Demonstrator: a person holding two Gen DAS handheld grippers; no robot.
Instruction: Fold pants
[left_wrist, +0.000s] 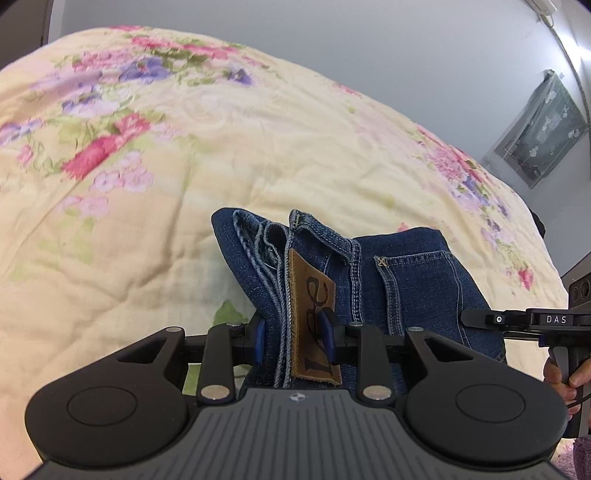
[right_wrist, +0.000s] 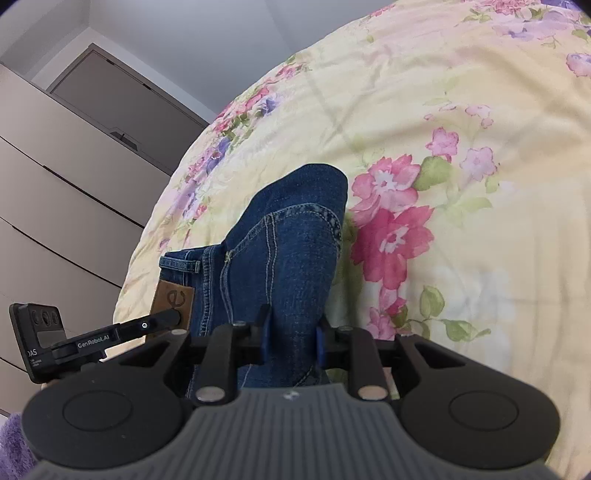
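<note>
The pants (left_wrist: 369, 280), dark blue jeans already gathered into a thick folded bundle, lay on the flowered bed cover (left_wrist: 258, 155) straight ahead of both claws, with the bundle's long axis running away from them toward the middle of the bed. The left claw (left_wrist: 294, 338) had closed its blue pads on the waistband end, clamping the stacked denim layers and the brown leather patch (left_wrist: 314, 325). The right claw (right_wrist: 291, 338) had pinched the denim just beside it, at the seat and pocket seam. Both held the same near end, side by side, so neither was nearer. The far end rested free on the bed, so any coming fold probably had to carry the held end forward along that axis.
</note>
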